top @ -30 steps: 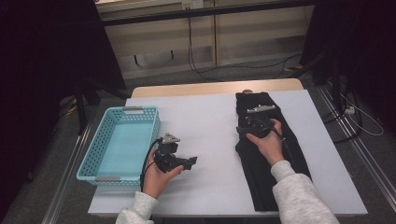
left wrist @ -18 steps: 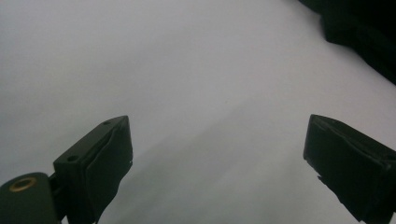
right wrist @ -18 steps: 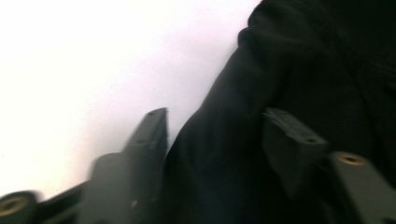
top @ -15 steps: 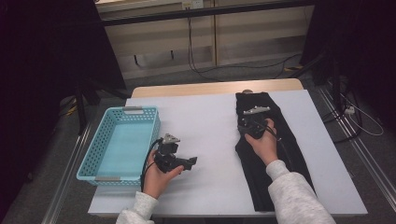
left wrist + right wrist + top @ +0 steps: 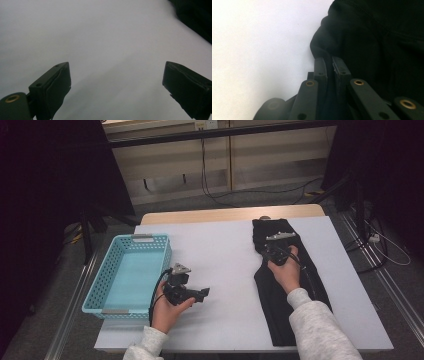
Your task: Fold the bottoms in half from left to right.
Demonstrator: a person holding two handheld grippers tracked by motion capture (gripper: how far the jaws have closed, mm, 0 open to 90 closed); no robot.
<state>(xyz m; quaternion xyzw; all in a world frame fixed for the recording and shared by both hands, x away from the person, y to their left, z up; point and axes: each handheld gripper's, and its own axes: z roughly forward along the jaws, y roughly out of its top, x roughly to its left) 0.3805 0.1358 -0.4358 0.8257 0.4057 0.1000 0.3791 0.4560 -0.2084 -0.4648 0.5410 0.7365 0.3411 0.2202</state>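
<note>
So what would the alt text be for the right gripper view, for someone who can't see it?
Close-up along the right gripper, whose two black jaws are closed on a fold at the edge of a black garment. The dark cloth covers the right side of the picture, and the bare white table covers the left.

I count one basket (image 5: pixel 131 275), one black garment (image 5: pixel 285 285), one counter (image 5: pixel 230 270), and my two grippers: left (image 5: pixel 200 294), right (image 5: pixel 270 251).
</note>
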